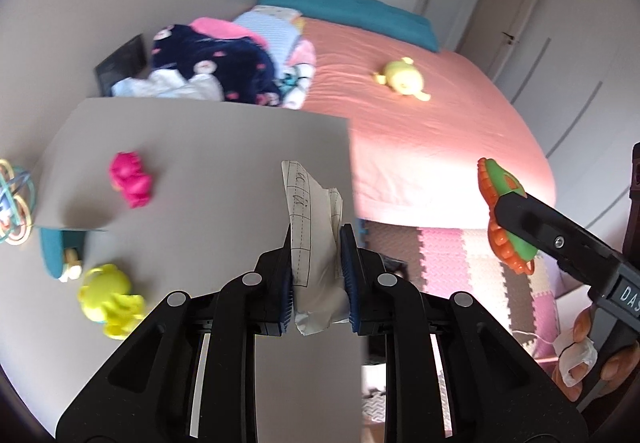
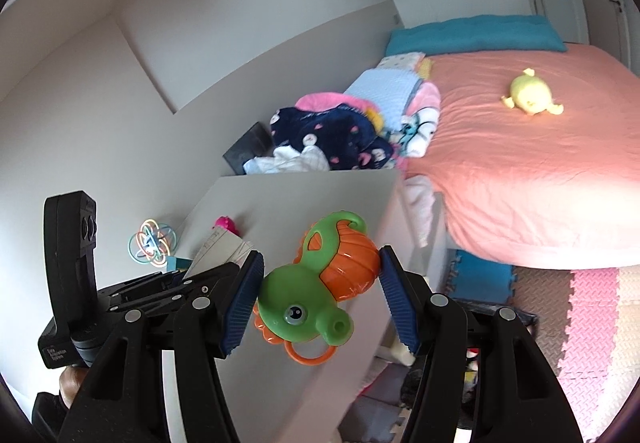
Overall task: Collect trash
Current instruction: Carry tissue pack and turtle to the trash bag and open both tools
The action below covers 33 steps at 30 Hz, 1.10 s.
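On the grey tabletop (image 1: 200, 147), a pink toy (image 1: 131, 179) sat toward the left edge and a yellow toy (image 1: 108, 299) lay nearer the front left corner; neither looked like trash. The left gripper (image 1: 316, 243) was clamped tight on a crumpled paper (image 1: 312, 203), held clear above the tabletop's right edge. Further right, the right gripper (image 2: 320, 275), jaws partly spread, gripped a green-and-orange seahorse toy (image 2: 320, 283). I judged the pick-ups done and disposal still ahead; no bin was in view.

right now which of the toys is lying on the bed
The pale yellow plush toy on the pink bedspread; the other toys are on the grey tabletop or gripped.
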{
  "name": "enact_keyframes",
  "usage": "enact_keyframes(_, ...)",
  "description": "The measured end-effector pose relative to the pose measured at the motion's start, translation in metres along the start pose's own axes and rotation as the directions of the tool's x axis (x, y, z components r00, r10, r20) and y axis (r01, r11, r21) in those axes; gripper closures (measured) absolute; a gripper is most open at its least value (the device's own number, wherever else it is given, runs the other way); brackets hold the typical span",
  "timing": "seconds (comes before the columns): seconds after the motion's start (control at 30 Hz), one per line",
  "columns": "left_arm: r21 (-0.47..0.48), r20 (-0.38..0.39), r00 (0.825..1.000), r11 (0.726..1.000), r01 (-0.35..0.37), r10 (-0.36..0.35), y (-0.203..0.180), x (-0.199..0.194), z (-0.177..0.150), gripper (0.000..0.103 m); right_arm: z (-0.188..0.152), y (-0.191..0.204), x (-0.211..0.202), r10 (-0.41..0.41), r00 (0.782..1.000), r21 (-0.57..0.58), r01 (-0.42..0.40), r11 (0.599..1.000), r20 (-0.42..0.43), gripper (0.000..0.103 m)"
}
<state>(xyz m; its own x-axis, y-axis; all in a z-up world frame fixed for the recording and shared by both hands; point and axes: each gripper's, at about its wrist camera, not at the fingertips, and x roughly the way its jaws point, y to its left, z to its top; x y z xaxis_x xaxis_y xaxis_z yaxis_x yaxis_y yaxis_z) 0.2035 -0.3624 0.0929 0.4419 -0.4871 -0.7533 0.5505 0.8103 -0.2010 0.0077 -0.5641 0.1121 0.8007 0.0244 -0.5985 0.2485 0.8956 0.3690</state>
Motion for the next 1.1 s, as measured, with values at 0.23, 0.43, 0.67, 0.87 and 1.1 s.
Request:
enact_keyframes(0.23, 0.083, -0.029, 0.995, 0.992, 0.099, -0.096, -0.059, 0.017, -0.001, 0.083, -0.009, -0.045, -0.045, -0.09, 0.995, 0.05, 0.088, 0.995, 0.045, 0.043)
enact_keyframes(0.43, 0.16, -0.081, 0.983, 0.971, 0.176, -0.165, -0.108, 0.039, -0.003, 0.082, -0.016, -0.079, -0.07, -0.162, 0.985, 0.101, 0.156, 0.983, 0.061, 0.043)
enact_keyframes(0.67, 0.234, -0.168, 0.974, 0.954, 0.19, -0.153, -0.15, 0.064, -0.009, 0.051, -0.019, -0.116, -0.08, -0.224, 0.974, 0.16, 0.219, 0.962, 0.012, 0.035)
enact_keyframes(0.87, 0.237, -0.124, 0.989, 0.966, 0.104, -0.076, -0.158, 0.063, -0.015, 0.006, -0.023, -0.141, -0.098, -0.272, 0.961, 0.223, 0.256, 0.941, 0.045, 0.023)
enact_keyframes(1.1, 0.223, -0.142, 0.988, 0.97, 0.095, -0.064, -0.155, 0.065, -0.021, 0.006, -0.026, -0.147, -0.098, -0.251, 0.967, 0.234, 0.235, 0.943, 0.039, 0.023)
